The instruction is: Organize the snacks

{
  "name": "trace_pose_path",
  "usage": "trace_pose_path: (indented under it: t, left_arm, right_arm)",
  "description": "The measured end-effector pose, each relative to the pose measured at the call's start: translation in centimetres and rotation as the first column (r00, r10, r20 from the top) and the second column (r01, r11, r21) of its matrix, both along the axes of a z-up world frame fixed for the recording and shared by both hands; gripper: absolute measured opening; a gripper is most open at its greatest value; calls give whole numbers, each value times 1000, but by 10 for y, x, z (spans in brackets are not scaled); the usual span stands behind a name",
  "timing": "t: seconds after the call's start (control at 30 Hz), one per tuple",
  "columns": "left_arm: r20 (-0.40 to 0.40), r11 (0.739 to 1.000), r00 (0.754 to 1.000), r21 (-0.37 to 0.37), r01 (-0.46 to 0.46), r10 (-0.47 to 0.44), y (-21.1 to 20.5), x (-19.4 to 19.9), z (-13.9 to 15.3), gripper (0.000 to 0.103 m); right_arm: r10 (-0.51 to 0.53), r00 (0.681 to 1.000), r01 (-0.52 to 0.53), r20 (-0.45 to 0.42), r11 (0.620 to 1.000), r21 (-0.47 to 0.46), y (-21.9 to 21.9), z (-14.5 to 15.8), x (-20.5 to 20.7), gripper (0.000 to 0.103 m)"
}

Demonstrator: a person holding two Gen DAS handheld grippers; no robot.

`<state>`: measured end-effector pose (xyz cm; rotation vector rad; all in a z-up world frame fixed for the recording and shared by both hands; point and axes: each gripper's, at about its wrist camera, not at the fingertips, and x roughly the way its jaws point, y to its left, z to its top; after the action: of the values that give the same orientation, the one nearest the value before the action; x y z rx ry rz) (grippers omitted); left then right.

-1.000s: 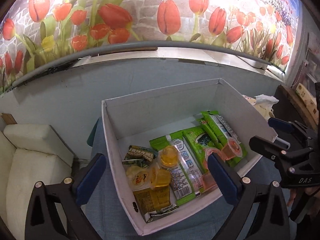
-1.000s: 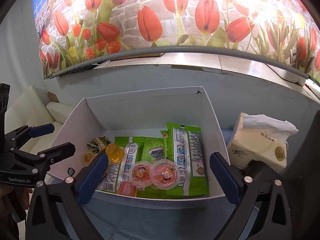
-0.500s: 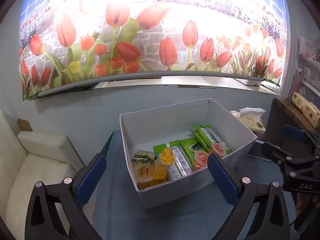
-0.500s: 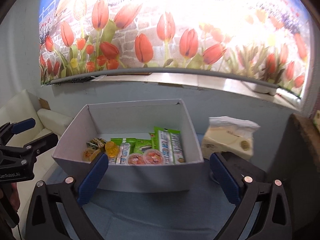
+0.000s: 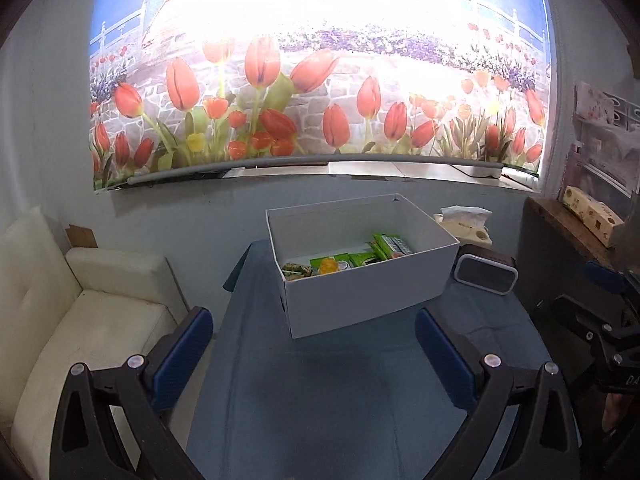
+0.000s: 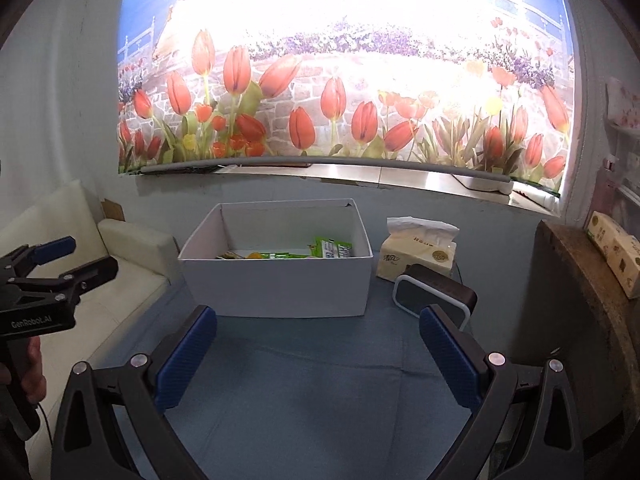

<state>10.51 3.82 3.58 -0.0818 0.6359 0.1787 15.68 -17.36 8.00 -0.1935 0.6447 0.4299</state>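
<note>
A white cardboard box (image 5: 360,300) (image 6: 280,288) stands on the blue-clothed table. Inside lie green snack packets (image 5: 386,246) (image 6: 332,248), an orange jelly cup (image 5: 328,266) (image 6: 254,256) and a dark wrapped snack (image 5: 296,270); the near wall hides the rest. My left gripper (image 5: 314,358) is open and empty, well back from the box. My right gripper (image 6: 318,356) is open too, nothing between its blue pads, also short of the box. Each gripper shows at the edge of the other's view: the right gripper (image 5: 600,300) and the left gripper (image 6: 60,264).
A tissue pack (image 6: 418,254) and a small dark speaker (image 6: 434,292) sit right of the box. A white sofa (image 5: 80,320) stands left of the table, a wooden shelf (image 6: 580,280) with a carton on the right. A tulip mural covers the wall behind.
Both grippers have pulled back and away from the box, which now looks small and distant. Both stay open and empty. The snacks in the box have not moved.
</note>
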Motion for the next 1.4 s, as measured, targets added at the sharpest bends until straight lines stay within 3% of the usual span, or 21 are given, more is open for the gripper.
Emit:
trace_pose_path:
  t: [0.3,0.43,0.77,1.4]
  left_arm:
    - [1,999,999,-27,47,-47,-17,-42,16,103]
    - [1,994,997,-73,79,-79,-18,-51,19,103]
    - [9,990,994,-90,113,-113,-20,-60,25,103]
    - [-3,991,994,-74,111,-112,-23,-62,28,103]
  right_arm:
    - [38,999,-38,22,999,38,-1,16,-49,103]
    - [39,999,-39,0,997,71,-7,18,-51,103]
    - [46,999,-44,-16,993,111,-12,19,-55,103]
    - [65,997,-61,-34,992,114,-6,19,-61,103]
